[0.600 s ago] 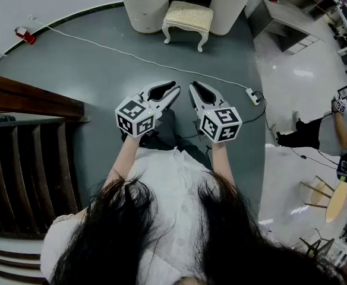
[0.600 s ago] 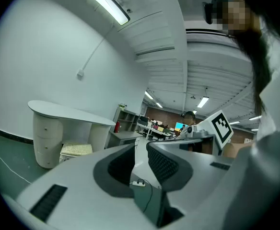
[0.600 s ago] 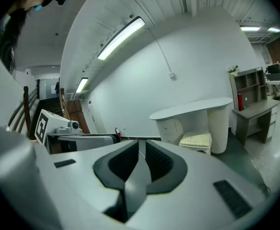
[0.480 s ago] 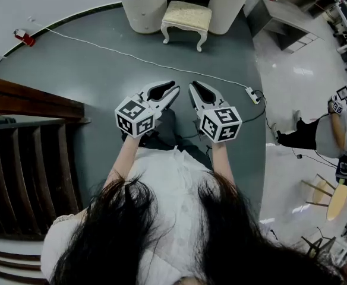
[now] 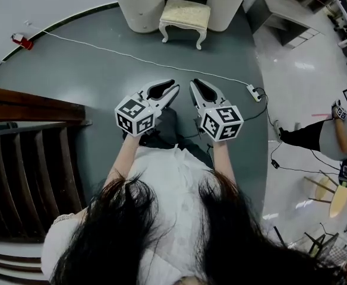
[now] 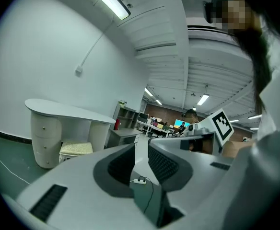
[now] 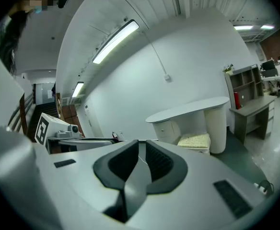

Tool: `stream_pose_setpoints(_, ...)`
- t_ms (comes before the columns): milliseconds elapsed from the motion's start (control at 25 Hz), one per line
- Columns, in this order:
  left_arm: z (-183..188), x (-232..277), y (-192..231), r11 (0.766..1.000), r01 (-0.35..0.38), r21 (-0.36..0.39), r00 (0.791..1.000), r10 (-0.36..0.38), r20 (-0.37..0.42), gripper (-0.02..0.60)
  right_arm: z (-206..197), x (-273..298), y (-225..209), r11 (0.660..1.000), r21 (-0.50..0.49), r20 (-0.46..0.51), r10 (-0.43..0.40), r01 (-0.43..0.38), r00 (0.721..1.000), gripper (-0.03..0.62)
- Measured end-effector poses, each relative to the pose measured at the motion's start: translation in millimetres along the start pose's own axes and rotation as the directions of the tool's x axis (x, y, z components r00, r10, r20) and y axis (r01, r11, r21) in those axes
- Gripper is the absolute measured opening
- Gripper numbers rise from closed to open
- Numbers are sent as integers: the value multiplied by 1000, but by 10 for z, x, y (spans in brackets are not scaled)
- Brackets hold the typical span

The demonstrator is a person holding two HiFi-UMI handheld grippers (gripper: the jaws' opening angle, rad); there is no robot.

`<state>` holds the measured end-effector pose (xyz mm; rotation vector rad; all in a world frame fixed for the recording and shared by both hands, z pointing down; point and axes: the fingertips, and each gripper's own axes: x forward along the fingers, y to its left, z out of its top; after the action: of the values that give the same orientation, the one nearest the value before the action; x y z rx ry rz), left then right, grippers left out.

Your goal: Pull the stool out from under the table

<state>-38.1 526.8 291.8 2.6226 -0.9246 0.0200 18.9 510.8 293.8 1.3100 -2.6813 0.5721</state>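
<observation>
The stool (image 5: 185, 15) stands between the two pedestals of the table (image 5: 139, 8) against the far wall. A cable (image 5: 120, 54) crosses the floor in front of it, running from the left wall to a power strip (image 5: 254, 94) on the right. The left gripper (image 5: 174, 88) and right gripper (image 5: 192, 85) hang side by side on the near side of that cable, well apart from the stool, with a staircase (image 5: 25, 165) to their left.

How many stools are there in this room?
1. The cream cushioned stool stands between the two pedestals of the white table, at the far end of the head view. Others could be hidden outside the pictures.
</observation>
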Motion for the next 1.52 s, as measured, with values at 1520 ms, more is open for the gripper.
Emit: stream_pose_setpoints(1520,737,860,2983,996,32,-82,996,-39,-76,95,482,2621,-911,990,53,-153,-125,134,980,60)
